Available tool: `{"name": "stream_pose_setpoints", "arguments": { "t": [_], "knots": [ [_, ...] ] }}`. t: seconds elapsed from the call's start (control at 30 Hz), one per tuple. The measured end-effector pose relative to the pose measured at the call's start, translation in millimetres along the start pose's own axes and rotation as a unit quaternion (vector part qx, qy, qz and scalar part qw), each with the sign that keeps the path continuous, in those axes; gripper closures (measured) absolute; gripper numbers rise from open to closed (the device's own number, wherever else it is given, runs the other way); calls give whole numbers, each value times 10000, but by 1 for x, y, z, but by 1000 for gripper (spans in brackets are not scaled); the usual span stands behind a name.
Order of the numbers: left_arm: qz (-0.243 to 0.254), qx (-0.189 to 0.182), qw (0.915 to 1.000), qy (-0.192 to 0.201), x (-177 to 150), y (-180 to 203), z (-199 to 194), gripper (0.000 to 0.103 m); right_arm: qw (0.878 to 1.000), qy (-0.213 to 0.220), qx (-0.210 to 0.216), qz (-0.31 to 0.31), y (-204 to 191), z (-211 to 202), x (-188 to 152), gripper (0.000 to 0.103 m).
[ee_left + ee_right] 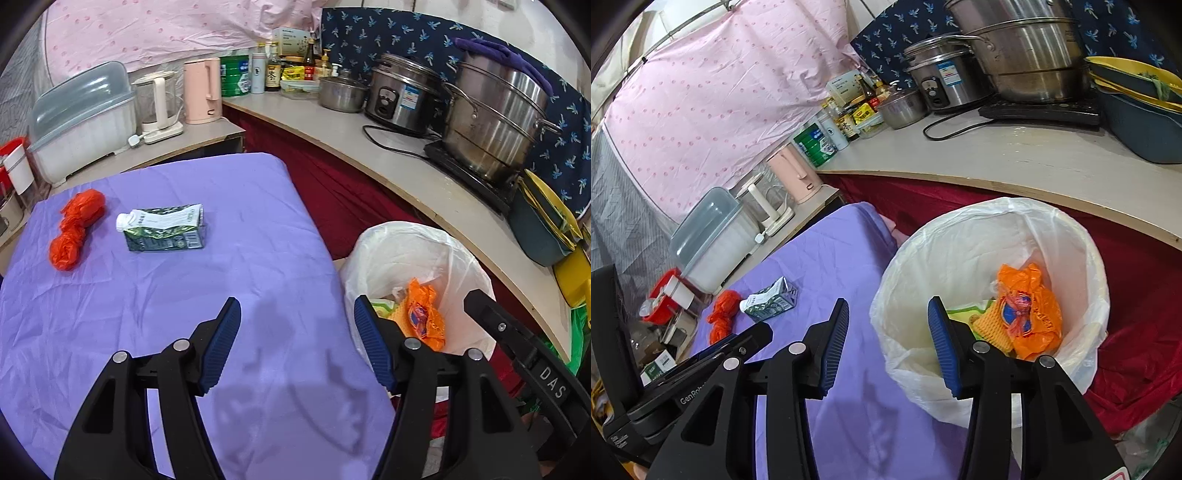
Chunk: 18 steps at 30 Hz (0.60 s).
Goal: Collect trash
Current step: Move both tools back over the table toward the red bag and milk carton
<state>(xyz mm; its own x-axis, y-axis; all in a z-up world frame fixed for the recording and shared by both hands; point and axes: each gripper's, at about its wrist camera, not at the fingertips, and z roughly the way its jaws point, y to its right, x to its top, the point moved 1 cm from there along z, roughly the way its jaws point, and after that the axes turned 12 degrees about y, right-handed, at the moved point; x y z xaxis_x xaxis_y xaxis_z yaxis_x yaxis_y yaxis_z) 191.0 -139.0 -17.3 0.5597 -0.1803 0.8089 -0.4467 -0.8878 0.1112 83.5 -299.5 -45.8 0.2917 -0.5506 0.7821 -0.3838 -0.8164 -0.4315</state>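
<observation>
One hand-held gripper (888, 339) reads "GenRob", another (297, 339) "DAS".

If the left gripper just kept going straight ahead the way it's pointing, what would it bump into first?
Probably the purple tablecloth: the open left gripper aims across bare cloth, passing right of the carton. Depth is hard to judge.
</observation>
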Motion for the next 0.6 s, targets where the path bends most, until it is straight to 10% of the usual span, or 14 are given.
{"name": "stream_pose_setpoints", "arguments": {
  "t": [0.6],
  "knots": [
    [-534,602,9967,64,0,-101,-11,40,9974,-344,443,-457,-81,30,-26,57]
  ]
}}
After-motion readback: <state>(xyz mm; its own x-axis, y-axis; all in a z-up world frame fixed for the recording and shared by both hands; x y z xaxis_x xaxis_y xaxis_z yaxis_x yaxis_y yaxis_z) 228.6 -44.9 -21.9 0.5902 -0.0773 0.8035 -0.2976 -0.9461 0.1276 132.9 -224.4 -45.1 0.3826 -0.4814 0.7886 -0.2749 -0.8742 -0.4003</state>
